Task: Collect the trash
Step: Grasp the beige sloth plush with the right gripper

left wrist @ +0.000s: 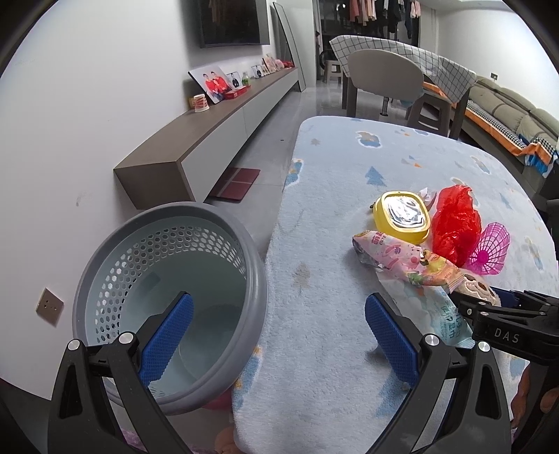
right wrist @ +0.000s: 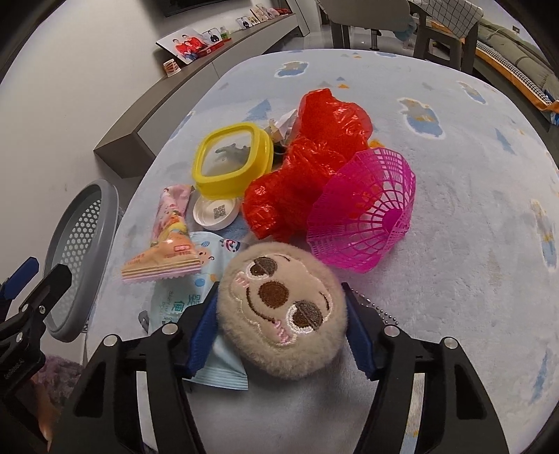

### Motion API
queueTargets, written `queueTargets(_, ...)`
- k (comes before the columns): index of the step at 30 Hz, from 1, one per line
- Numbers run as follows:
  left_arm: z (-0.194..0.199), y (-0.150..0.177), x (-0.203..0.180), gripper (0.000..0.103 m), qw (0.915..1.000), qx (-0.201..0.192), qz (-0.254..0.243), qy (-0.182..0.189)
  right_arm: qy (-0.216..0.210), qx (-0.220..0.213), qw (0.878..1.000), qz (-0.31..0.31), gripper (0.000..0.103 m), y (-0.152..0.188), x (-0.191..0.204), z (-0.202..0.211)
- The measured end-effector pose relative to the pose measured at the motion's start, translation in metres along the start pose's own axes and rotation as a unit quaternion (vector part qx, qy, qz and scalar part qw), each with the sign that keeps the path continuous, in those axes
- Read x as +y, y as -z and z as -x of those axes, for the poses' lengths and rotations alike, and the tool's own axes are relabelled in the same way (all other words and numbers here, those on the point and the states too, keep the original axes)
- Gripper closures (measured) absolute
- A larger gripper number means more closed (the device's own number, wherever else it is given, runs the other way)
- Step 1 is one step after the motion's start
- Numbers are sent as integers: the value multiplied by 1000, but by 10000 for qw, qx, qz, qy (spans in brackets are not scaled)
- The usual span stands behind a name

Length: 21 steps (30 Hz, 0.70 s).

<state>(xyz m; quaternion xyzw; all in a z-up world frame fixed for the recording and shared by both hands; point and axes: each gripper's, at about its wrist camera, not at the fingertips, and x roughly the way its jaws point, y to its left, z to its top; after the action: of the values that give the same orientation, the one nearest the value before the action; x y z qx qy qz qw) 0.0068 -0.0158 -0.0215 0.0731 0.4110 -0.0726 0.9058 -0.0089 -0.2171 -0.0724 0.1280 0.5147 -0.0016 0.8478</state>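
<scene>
Wall: white point(left wrist: 87, 104), a dark screen point(left wrist: 232, 22) mounted on it.
Floor: pale grey tiles point(left wrist: 269, 139) beyond my tabletop's far edge.
Furniture: long low cabinet point(left wrist: 209, 132), grey chair point(left wrist: 380, 77), sofa point(left wrist: 506, 108).

A round beige plush face point(right wrist: 283, 307) lay on a pale-blue wipes packet point(right wrist: 181, 300). Beyond it sat a pink snack wrapper point(right wrist: 171, 237), white cap point(right wrist: 216, 212), yellow tub point(right wrist: 232, 159), crumpled red bag point(right wrist: 311, 160) and pink mesh cup point(right wrist: 363, 209). A grey perforated basket point(left wrist: 167, 290) stood beside the counter point(left wrist: 332, 331).

The right gripper point(right wrist: 281, 326) tilts down, pads pressing a plush toy head point(right wrist: 279, 310); the left gripper point(left wrist: 277, 335) stands spread wide, empty.
</scene>
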Motion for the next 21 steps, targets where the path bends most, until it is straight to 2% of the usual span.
queueTargets(4, -1, 1, -3, 6, 10000, 35, -27, 50, -148, -95, 9998, 8, 43, 6, 1, 9)
queueTargets(12, 1, 1, -14, 6, 9998, -31, -105, 153, 82, -481, 9988, -75, 43, 23, -14, 41)
queueTargets(21, -8, -12, -42, 6, 9995, 161, -228, 177, 163, -734, 9967, -317, 43, 37, -41, 68)
